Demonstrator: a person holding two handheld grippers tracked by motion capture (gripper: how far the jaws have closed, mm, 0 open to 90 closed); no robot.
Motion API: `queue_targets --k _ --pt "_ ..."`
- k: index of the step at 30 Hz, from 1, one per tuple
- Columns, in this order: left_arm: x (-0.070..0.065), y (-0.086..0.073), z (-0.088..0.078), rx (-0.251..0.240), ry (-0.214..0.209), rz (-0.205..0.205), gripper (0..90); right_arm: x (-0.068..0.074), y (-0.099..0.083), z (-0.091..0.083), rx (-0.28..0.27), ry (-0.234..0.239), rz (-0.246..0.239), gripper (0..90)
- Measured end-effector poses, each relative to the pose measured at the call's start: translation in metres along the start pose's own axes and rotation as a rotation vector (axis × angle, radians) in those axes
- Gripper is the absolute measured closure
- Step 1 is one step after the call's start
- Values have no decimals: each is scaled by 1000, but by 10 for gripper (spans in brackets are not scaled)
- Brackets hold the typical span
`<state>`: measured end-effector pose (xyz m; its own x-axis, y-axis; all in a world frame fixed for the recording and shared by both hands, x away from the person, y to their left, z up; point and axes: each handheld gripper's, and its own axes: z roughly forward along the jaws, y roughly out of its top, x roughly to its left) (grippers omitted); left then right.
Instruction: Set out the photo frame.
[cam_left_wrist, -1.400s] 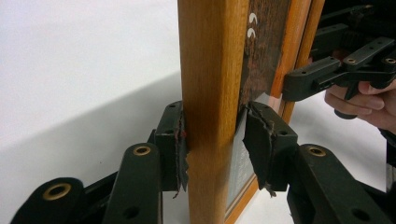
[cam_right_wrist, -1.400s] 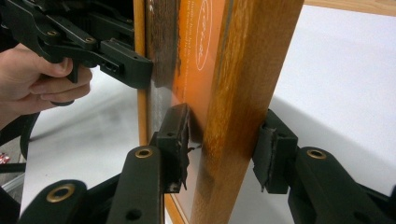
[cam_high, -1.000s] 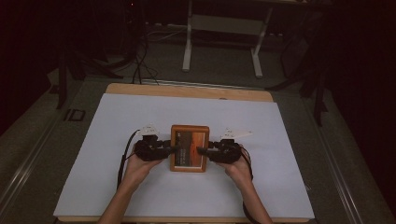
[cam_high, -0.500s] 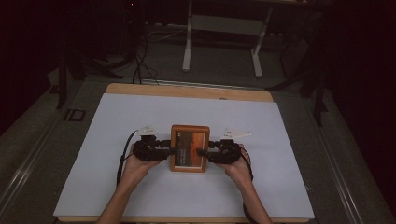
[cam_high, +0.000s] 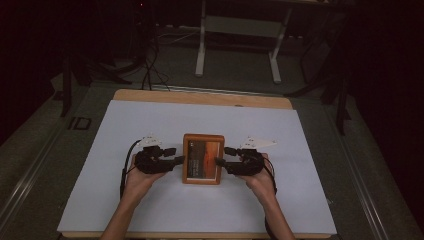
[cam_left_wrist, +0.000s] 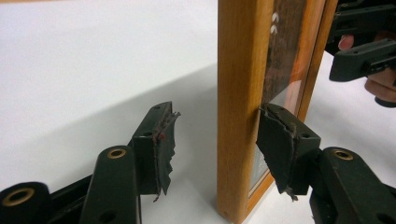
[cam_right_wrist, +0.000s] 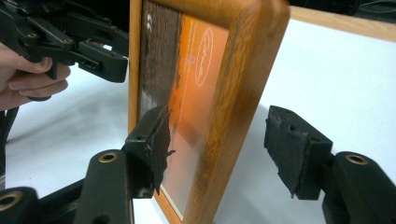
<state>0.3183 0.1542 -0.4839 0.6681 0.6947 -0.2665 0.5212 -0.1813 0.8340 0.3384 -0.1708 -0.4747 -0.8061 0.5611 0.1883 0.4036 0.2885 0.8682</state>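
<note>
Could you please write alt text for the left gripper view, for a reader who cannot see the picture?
The left gripper has its two black jaws on either side of the edge of a wooden picture frame on a white table. The jaws have just been opening: one worn pad lies against the glass side, the other stands clear. Behind the frame, the right gripper shows in a hand.

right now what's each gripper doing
left gripper: open, jaws just widened around the orange wooden picture frame edge.
right gripper: open, jaws just widened, frame edge between them.
</note>
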Motion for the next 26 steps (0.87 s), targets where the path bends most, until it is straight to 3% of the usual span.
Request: queue_targets --k 15,26 --pt "-4 5 -17 -16 50 25 459 -6 1 -18 -18 -34 15 392" --pt "3 0 -24 18 92 21 456 -19 -7 -34 10 -84 41 372"
